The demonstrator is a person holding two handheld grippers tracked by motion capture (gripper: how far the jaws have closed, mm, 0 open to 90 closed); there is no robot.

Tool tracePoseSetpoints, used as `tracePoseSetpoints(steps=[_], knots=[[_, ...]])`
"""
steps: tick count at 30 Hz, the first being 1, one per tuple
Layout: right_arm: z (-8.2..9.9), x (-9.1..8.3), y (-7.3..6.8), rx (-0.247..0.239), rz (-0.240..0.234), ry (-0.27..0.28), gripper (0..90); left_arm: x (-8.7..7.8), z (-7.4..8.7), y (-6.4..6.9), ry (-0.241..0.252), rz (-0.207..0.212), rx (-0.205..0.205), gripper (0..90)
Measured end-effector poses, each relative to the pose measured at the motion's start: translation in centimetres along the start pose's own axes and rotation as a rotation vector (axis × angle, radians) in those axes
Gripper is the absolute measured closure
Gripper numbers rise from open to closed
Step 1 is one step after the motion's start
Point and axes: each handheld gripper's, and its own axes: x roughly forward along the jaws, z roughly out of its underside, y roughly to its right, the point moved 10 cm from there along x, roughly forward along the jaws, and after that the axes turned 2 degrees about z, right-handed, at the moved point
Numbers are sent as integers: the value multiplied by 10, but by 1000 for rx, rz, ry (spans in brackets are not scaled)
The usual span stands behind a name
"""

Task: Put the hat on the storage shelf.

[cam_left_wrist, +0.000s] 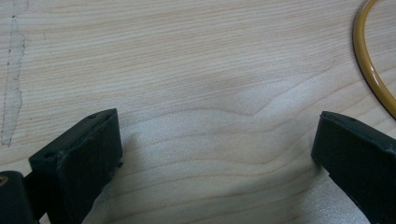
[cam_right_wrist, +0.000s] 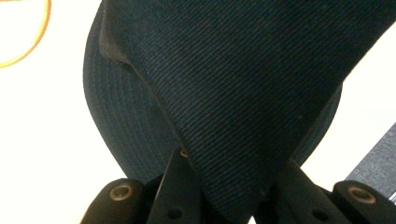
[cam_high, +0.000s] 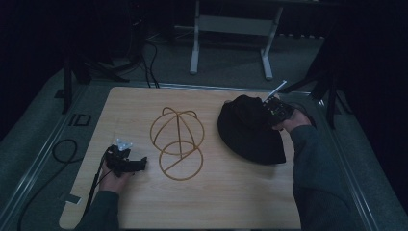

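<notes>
A black fabric hat lies at the right of the wooden table, one side of it pulled up. My right gripper is shut on that raised fabric. In the right gripper view the dark cloth is pinched between the jaws of my right gripper and the brim hangs below. A gold wire hat frame stands in the middle of the table. My left gripper rests low at the front left, open with nothing in it. Bare wood lies between the jaws of my left gripper, and the wire ring curves past at the right.
Black cables loop on the grey floor left of the table. A metal desk frame stands beyond the far edge. Dark stands flank the table at both back corners.
</notes>
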Motion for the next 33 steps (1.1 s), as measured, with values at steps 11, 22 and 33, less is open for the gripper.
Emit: tracePoseSetpoints(steps=[11, 22, 33], knots=[[-1, -17, -8, -44, -8, 7, 866, 0, 0, 0, 0, 0, 1, 19], [-6, -32, -20, -104, -3, 33, 865, 0, 0, 0, 3, 0, -3, 19], [-9, -53, -29, -153, 4, 72, 865, 0, 0, 0, 3, 0, -3, 19]])
